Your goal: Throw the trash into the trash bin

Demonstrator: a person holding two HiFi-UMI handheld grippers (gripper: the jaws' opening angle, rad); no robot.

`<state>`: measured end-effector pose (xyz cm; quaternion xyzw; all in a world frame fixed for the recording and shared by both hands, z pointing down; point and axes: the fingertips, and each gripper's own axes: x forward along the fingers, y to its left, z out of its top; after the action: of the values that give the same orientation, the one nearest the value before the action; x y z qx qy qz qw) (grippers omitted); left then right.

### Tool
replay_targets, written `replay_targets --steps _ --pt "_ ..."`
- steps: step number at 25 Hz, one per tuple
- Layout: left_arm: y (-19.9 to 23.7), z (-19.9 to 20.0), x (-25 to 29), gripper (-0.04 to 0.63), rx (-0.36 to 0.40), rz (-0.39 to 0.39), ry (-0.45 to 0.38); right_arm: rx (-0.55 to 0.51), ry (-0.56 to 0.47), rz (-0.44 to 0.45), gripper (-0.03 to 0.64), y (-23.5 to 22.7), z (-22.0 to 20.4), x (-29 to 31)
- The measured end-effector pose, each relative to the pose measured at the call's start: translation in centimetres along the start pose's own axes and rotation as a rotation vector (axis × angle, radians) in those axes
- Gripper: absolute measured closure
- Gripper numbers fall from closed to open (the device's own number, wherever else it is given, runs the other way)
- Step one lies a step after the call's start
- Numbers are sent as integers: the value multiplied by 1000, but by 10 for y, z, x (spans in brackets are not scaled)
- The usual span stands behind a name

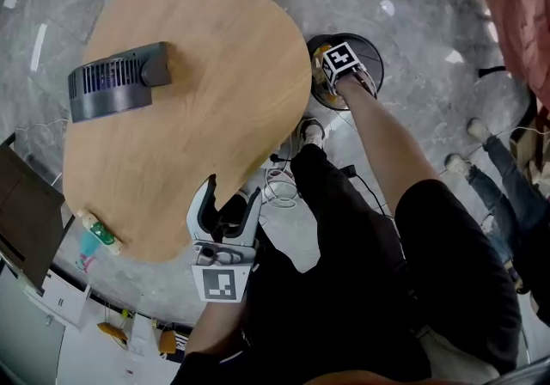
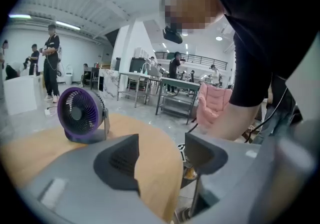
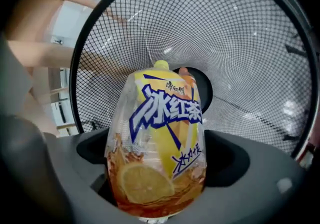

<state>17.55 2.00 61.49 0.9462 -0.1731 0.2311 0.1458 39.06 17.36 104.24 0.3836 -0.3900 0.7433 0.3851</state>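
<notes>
Right gripper (image 3: 160,155) is clamped on the iced-tea bottle (image 3: 159,113), poised directly above the mesh trash bin (image 3: 250,48) mouth. Drop not yet made. Left gripper (image 2: 161,154) gapes empty, well clear of bin.

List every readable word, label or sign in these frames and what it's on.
"冰红茶": large blue-and-white characters on the clear plastic bottle with a yellow label, clamped in the right gripper.
"康师傅": small print above that, on the same label.
"冰力很": slanted strip lower on the label; the rest is cut off.
Square black-and-white markers on the cubes of the left gripper and the right one: patterns, no text.
Nothing else is readable.
</notes>
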Motion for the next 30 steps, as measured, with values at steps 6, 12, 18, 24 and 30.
replay_targets --steps 6,12,18,24,30 --pt "8 -16 -13 301 -10 -11 15 -6 -50 -44 27 -9 4 6" --pt "-2 -21 -12 301 5 -52 21 -57 -142 -109 17 -10 9 -4" --pt "-19 -19 -7 301 59 -115 42 -94 -318 -159 14 -9 13 -41" --pt "-50 -6 1 301 147 -189 51 -168 -555 -164 14 11 -20 -109" --pt "-70 -4 1 299 269 -260 41 -195 -796 -164 18 54 -72 -183"
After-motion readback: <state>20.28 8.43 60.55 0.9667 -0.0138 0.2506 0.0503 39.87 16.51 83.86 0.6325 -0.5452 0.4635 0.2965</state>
